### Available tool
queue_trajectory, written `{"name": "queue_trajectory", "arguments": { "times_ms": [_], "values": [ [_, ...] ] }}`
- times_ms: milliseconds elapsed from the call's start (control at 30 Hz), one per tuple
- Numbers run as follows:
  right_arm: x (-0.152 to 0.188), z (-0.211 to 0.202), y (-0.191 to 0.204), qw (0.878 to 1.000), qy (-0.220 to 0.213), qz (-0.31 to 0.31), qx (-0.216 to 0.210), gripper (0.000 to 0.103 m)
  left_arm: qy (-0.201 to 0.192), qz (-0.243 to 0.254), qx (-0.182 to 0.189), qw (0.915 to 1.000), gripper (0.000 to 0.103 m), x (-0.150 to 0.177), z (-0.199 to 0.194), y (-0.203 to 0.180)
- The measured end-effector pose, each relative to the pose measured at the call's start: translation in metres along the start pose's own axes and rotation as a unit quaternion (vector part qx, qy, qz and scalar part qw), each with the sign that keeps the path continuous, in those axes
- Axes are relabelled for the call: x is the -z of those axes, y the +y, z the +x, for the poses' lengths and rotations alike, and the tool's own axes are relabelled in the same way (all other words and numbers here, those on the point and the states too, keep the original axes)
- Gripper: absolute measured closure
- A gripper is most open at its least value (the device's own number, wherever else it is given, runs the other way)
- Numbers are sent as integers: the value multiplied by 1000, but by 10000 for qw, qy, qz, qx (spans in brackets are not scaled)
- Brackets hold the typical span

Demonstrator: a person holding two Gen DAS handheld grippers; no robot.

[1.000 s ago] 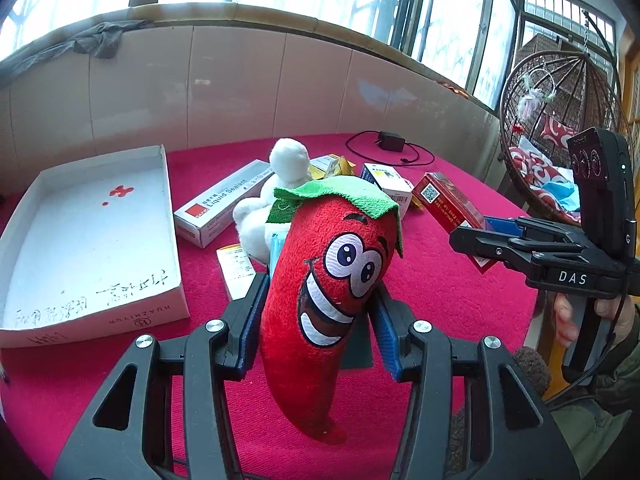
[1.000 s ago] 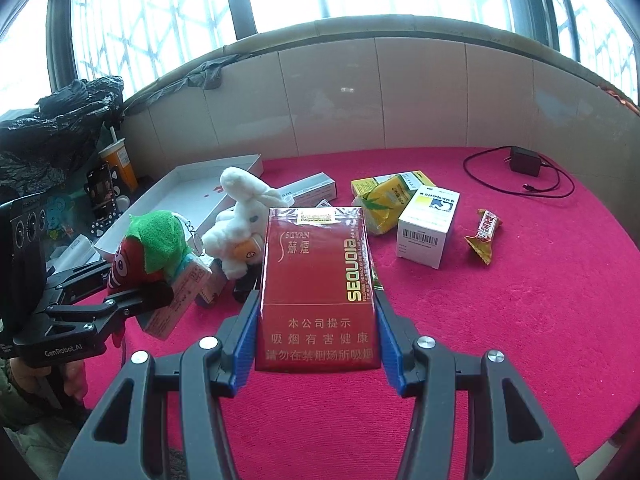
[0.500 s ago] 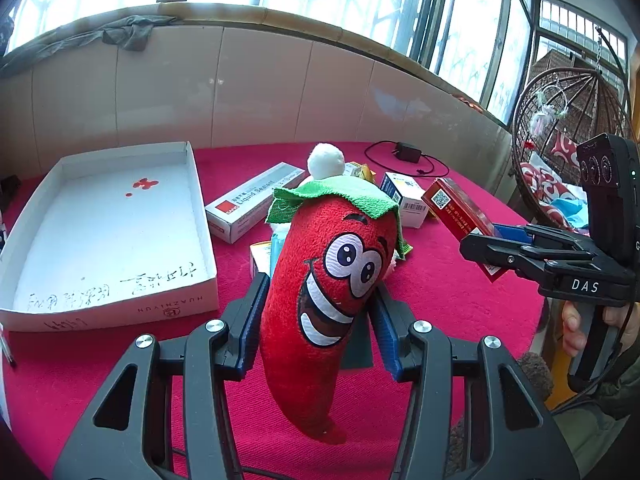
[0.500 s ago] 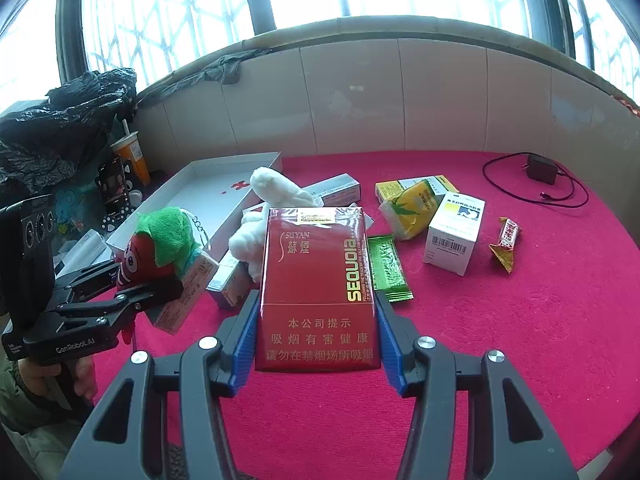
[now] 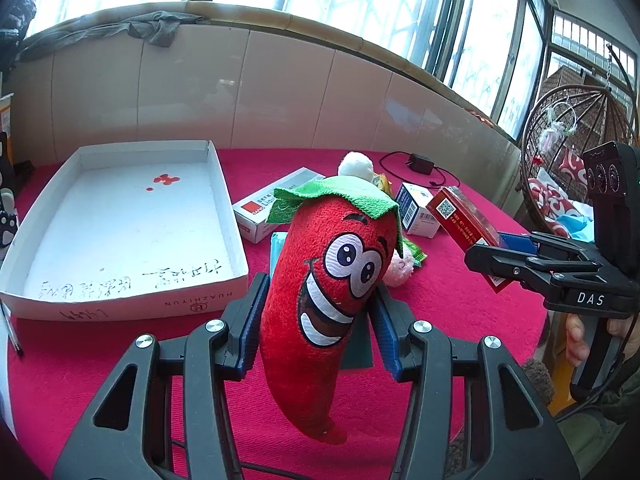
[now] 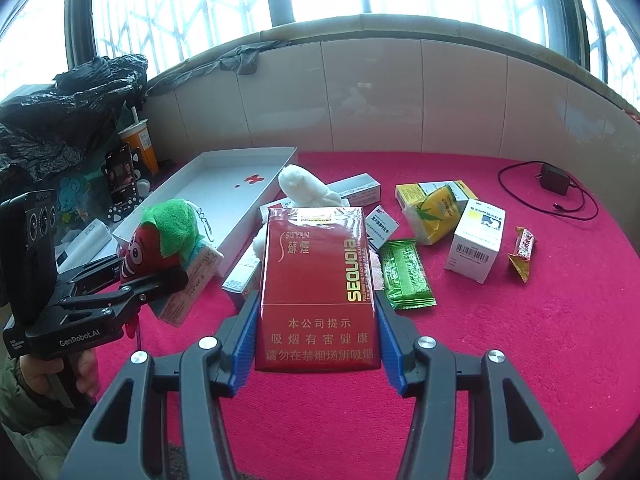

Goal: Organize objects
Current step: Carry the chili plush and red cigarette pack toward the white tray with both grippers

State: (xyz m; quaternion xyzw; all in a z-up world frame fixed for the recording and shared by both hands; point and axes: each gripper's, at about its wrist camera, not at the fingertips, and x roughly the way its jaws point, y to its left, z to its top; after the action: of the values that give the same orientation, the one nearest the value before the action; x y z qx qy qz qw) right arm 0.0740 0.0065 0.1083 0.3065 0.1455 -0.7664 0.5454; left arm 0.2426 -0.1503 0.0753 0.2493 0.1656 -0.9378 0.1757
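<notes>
My left gripper (image 5: 316, 320) is shut on a red chili plush toy (image 5: 324, 300) with a green cap and a card tag, held above the red tablecloth; it also shows in the right wrist view (image 6: 156, 240). My right gripper (image 6: 316, 320) is shut on a red cigarette box (image 6: 316, 288), also seen in the left wrist view (image 5: 464, 224). A white open box (image 5: 120, 232) lies at the left, empty but for a red mark. A white plush rabbit (image 6: 304, 188) lies among the small boxes, partly hidden.
On the cloth lie a long white box (image 5: 276, 204), a white medicine box (image 6: 476, 244), a yellow packet (image 6: 436, 212), a green sachet (image 6: 404, 276), a candy wrapper (image 6: 522, 252) and a charger with cable (image 6: 556, 184). A cup (image 6: 138, 148) and a phone (image 6: 122, 176) stand left. A hanging chair (image 5: 568, 152) is at the right.
The left gripper with the chili has swung left, so the white box sits more central and nearer. The right gripper with the cigarette box has pulled back a little.
</notes>
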Motion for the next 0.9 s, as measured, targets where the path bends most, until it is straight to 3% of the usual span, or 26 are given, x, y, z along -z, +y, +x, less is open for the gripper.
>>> {"name": "queue_trajectory", "arguments": {
  "times_ms": [167,400,900],
  "values": [
    [-6,3,13,9999,-9,-128,46,49,-79,-95,-55,9999,54,0,-5,8],
    [-17,12,35,9990,-46,-408,182,49,-345,-341,-418,9979,54,0,-20,33],
    [-39,34,59,9981,-54,-509,335,49,-498,-607,-854,9933,54,-8,-40,63]
  ]
}}
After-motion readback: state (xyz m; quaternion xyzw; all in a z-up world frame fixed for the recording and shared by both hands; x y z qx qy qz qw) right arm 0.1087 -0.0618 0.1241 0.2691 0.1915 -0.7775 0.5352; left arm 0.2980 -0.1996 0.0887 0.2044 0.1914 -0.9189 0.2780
